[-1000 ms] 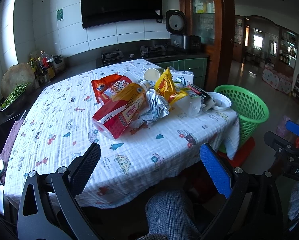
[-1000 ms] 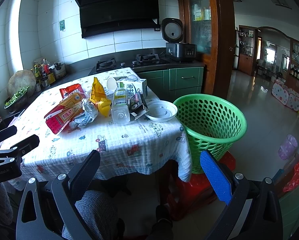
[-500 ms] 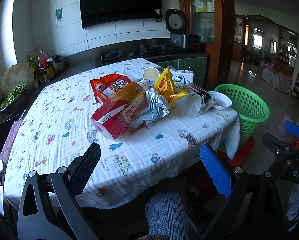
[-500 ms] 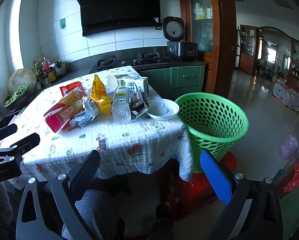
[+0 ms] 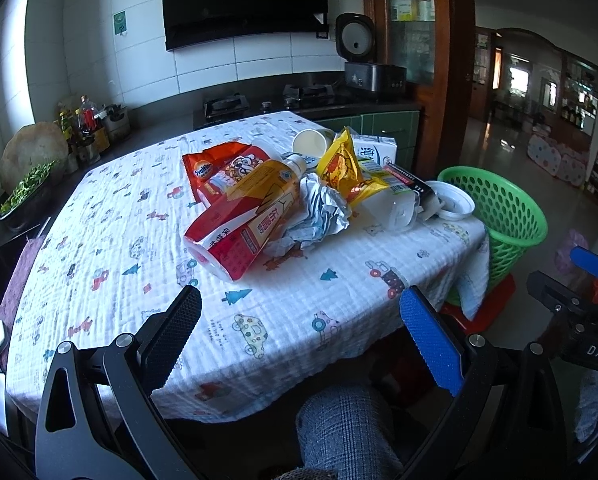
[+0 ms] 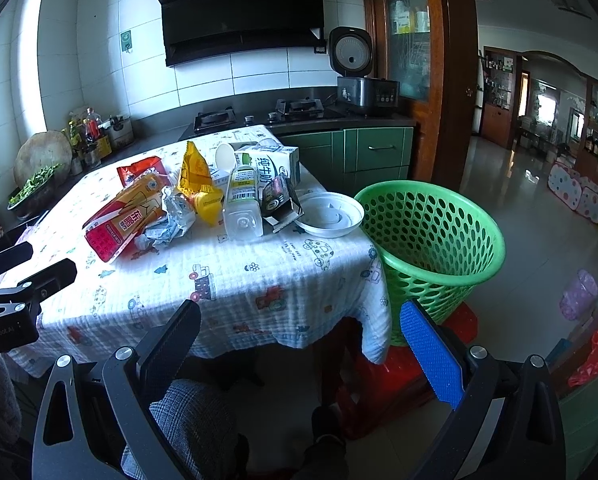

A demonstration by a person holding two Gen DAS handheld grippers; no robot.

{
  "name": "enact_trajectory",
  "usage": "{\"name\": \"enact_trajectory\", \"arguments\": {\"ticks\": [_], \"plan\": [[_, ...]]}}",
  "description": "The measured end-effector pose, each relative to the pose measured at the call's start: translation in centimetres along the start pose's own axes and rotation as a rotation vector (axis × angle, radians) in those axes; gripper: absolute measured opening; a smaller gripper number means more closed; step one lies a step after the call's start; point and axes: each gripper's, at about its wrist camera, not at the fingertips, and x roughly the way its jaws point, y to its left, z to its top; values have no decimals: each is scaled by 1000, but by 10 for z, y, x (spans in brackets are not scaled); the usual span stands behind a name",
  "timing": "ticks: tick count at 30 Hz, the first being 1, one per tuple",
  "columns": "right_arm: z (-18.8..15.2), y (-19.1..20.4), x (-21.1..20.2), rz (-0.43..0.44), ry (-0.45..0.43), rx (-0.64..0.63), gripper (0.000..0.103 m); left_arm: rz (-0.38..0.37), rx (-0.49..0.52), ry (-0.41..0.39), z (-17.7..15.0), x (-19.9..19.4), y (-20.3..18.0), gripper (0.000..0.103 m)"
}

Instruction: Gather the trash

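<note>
A heap of trash lies on the table with the patterned cloth [image 5: 111, 248]: a red and yellow packet [image 5: 243, 224], an orange snack bag [image 5: 219, 168], crumpled paper [image 5: 319, 212], a yellow bag [image 5: 343, 164], a clear plastic bottle [image 6: 241, 204], a milk carton [image 6: 273, 166], a white bowl [image 6: 329, 214]. A green mesh basket [image 6: 431, 240] stands on a red stool right of the table. My left gripper [image 5: 299, 320] is open and empty near the table's front edge. My right gripper [image 6: 299, 332] is open and empty, below the table's corner.
A counter with a stove [image 6: 259, 114], a rice cooker [image 6: 355, 68] and green cabinets [image 6: 375, 152] runs behind the table. A bowl of greens [image 5: 23, 196] and bottles stand at the left. The person's knee [image 5: 347, 428] is below the grippers. Open floor lies right.
Both grippers have drifted slightly towards the table. Both stay open and empty. The trash has not moved.
</note>
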Motion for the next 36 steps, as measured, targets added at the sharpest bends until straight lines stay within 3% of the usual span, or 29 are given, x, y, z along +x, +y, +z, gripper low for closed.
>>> {"name": "enact_trajectory", "arguments": {"ticks": [26,36], "plan": [[23,4,51,52,47,-23,97,27,3,39,18,46,21,98],[50,15,69,115,37,-41,96,49,20,18,36,54,37,98]]}}
